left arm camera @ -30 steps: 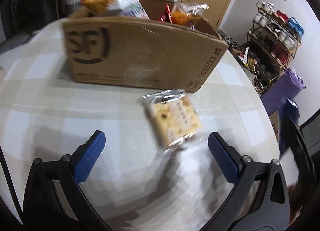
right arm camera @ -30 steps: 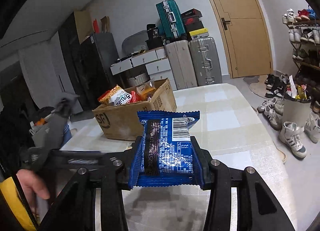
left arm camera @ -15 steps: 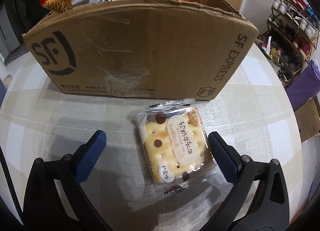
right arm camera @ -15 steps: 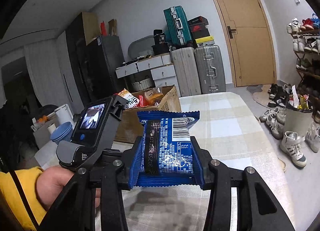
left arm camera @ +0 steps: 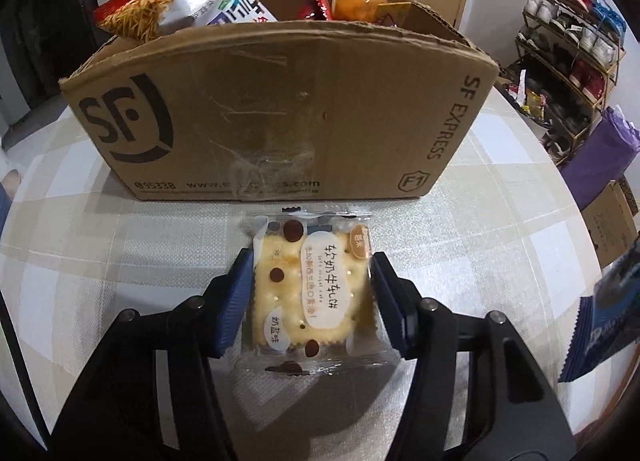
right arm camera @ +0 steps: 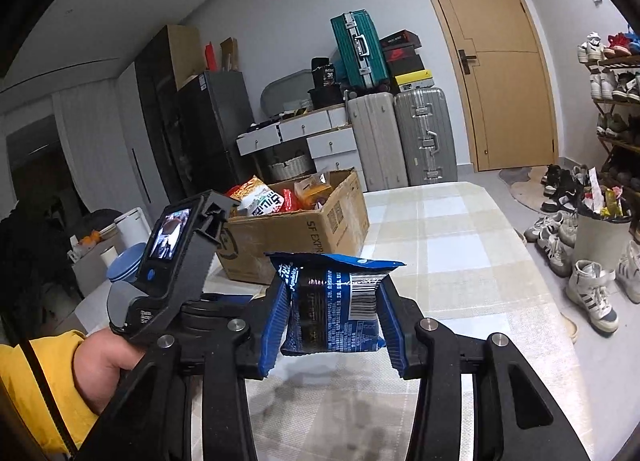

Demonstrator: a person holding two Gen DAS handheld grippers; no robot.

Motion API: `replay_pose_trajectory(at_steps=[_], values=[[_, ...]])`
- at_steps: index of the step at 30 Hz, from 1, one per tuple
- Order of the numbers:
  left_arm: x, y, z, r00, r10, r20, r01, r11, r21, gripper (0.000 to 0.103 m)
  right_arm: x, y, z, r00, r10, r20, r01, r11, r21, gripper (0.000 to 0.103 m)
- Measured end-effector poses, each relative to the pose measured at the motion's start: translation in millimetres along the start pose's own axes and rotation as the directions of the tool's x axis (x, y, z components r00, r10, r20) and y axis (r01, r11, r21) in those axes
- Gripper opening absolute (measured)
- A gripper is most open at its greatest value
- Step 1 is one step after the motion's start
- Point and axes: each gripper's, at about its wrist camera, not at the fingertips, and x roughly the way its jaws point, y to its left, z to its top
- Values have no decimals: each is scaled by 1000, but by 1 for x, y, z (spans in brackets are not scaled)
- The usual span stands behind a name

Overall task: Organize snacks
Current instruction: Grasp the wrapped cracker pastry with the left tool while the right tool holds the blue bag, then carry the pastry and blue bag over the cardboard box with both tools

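A clear packet with a pale cracker (left arm camera: 316, 293) lies flat on the checked table (left arm camera: 120, 261), just in front of the SF cardboard box (left arm camera: 280, 121). My left gripper (left arm camera: 312, 265) points down at it; its jaws are closing, and the blue pads (left arm camera: 236, 297) touch both sides of the packet. My right gripper (right arm camera: 334, 293) hovers above the table (right arm camera: 460, 245), shut on a blue snack packet (right arm camera: 336, 301), its jaws closing slightly tighter. That blue packet (left arm camera: 604, 321) also shows at the left wrist view's right edge. The box (right arm camera: 296, 237) stands ahead and to the left.
Several snack bags (left arm camera: 180, 1) stick up out of the box. A hand in a yellow sleeve (right arm camera: 100, 357) holds the left gripper's body (right arm camera: 176, 253). A shoe rack (left arm camera: 572, 41) and purple bag (left arm camera: 604, 157) stand beyond the table's right edge; suitcases (right arm camera: 424, 141) line the far wall.
My left gripper moved in over the cracker packet, and its jaws went from wide apart to touching the packet's sides. The blue packet in the right gripper now looks more squeezed and tipped.
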Motion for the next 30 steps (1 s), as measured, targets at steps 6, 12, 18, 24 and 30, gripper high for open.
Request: replay_pose_trajectory(at_steps=[6, 12, 18, 24, 30], values=[[-12, 11, -1, 999, -45, 2, 45, 999, -15, 55, 0, -6, 2, 1000, -5, 4, 5, 1000, 12, 41], [-37, 28, -7, 997, -74, 28, 75, 997, -37, 55, -4, -17, 1, 999, 35, 16, -36, 997, 68, 40], [-71, 51, -17, 994, -85, 70, 88, 995, -42, 55, -9, -14, 1, 997, 74, 2, -73, 987, 145, 39], [-125, 63, -33, 984, -97, 150, 101, 995, -22, 55, -26, 9, 11, 992, 123, 14, -123, 980, 158, 39], [-178, 80, -58, 971, -132, 197, 139, 990, -21, 55, -40, 31, 16, 987, 162, 14, -162, 970, 182, 39]])
